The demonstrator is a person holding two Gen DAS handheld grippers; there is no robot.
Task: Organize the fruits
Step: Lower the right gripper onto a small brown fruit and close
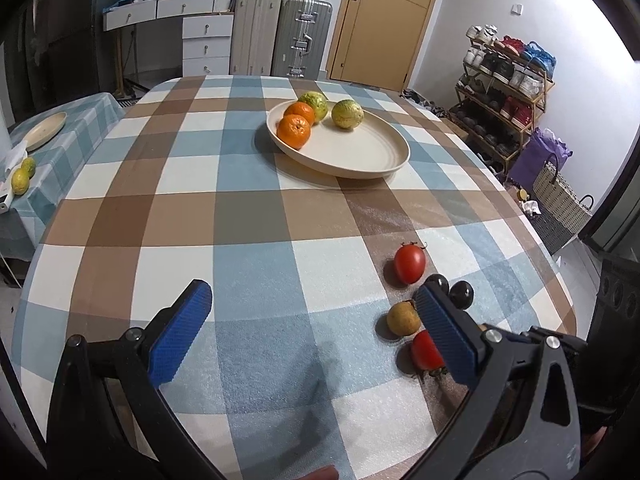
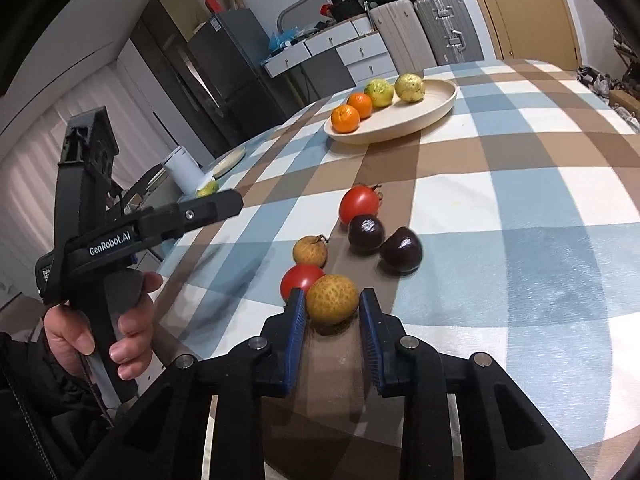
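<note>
My right gripper (image 2: 333, 294) is shut on a tan, rough-skinned round fruit (image 2: 332, 300) that rests on the checked tablecloth. A red tomato (image 2: 300, 278) touches that fruit's left side. Beyond lie a smaller tan fruit (image 2: 310, 250), two dark purple fruits (image 2: 366, 232), and another tomato (image 2: 359, 204). The cream plate (image 2: 432, 108) farther back holds two oranges (image 2: 346, 118) and two yellow-green fruits (image 2: 409, 87). My left gripper (image 1: 312, 290) hovers open over bare cloth, with the loose fruits around its right finger (image 1: 444, 332). The plate's rim (image 1: 360, 166) lies ahead.
A person's hand (image 2: 120, 320) holds the left gripper at the table's left edge. A side table (image 1: 60, 148) at left carries a plate and yellow-green fruits (image 1: 20, 180). Suitcases (image 1: 302, 36), drawers and a shoe rack (image 1: 504, 92) stand behind.
</note>
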